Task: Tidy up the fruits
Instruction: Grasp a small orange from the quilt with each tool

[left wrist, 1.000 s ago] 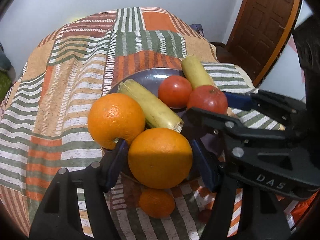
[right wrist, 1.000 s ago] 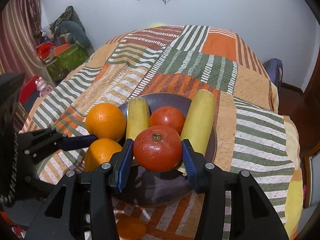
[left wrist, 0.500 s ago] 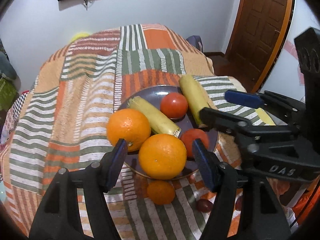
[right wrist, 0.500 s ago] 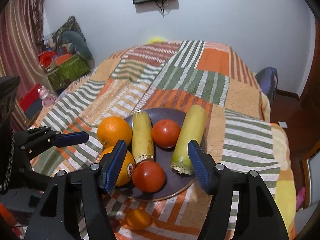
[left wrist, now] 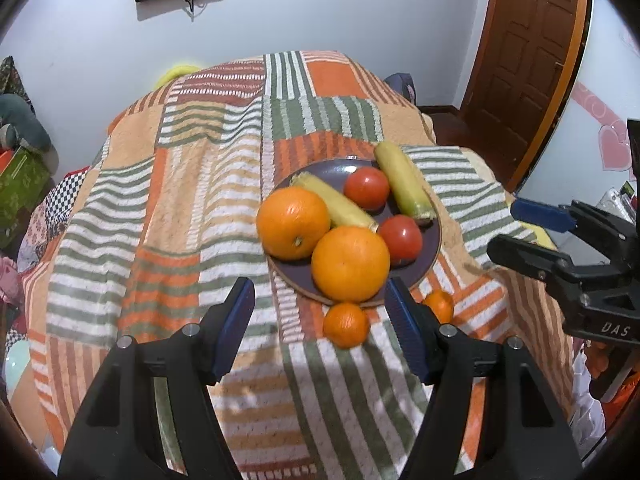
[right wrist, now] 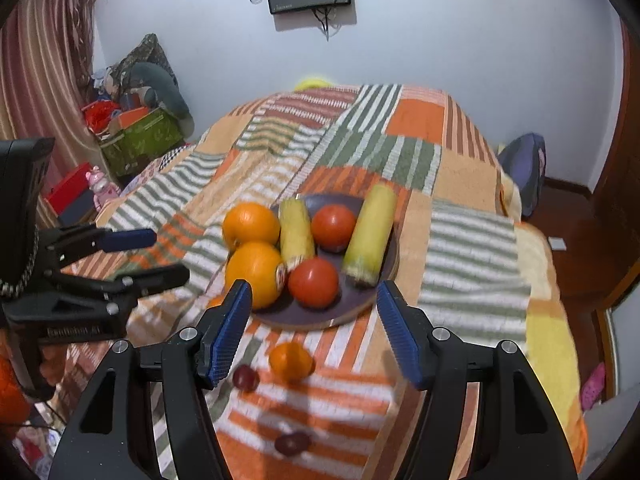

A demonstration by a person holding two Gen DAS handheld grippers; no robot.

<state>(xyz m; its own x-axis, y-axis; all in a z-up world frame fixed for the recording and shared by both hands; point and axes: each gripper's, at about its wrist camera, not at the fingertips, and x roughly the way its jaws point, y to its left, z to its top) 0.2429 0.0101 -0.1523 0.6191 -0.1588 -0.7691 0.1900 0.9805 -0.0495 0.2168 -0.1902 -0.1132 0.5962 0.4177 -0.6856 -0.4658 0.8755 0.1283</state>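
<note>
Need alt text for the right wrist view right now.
The right gripper hangs open and empty above a dark plate holding two oranges, two tomatoes and two corn cobs on a striped patchwork cloth. A mandarin lies loose nearer the camera.

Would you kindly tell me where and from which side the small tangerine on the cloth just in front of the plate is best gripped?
Grip the small tangerine across its widest middle, coming down from above. It is round and lies free on the striped cloth, apart from the plate, so its sides look clear for the right tongs, which are open and empty.
</note>
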